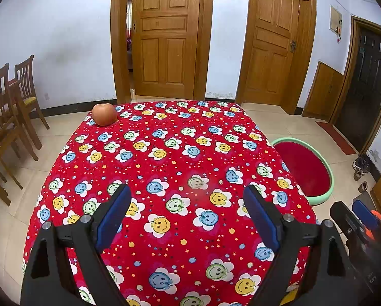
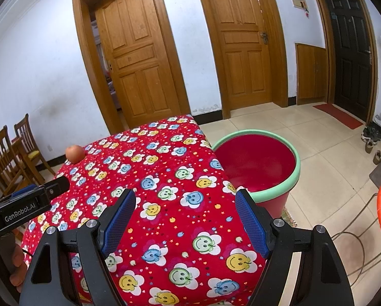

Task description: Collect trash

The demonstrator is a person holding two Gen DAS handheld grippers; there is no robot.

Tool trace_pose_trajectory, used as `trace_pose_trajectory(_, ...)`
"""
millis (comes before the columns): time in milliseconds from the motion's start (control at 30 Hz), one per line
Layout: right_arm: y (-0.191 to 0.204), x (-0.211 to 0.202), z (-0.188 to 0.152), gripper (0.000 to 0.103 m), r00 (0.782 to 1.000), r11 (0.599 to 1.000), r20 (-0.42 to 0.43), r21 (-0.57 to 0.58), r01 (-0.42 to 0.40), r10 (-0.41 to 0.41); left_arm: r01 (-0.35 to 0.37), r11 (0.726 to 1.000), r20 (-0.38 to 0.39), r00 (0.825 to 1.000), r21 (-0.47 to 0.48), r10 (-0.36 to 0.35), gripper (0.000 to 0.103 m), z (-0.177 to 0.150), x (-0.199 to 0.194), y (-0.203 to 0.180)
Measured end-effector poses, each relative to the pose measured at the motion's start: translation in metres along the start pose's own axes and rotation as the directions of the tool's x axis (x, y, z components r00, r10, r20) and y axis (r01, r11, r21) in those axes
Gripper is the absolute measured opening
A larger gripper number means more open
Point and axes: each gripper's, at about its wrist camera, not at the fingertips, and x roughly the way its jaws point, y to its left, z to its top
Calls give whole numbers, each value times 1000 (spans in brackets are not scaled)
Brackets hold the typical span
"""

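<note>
We hold our left gripper (image 1: 187, 201) over the tabletop (image 1: 165, 168), and its two blue pads are wide apart with nothing between them. Our right gripper (image 2: 185, 206) hangs over the right side of the tabletop, and its pads are wide apart too, with nothing in them. An apple (image 1: 104, 114) sits far away on the back left corner of the red cloth with smiley flowers. A red bucket (image 2: 256, 163) with a green rim stands on the floor, just beside the right edge of the tabletop.
</note>
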Motion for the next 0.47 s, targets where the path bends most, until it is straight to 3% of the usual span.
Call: trace_pose_trajectory(467,2,0,0,81,1000,1000,-4,0,1,-1,0,1000,-3,1000,-5,0,89,0,0,1)
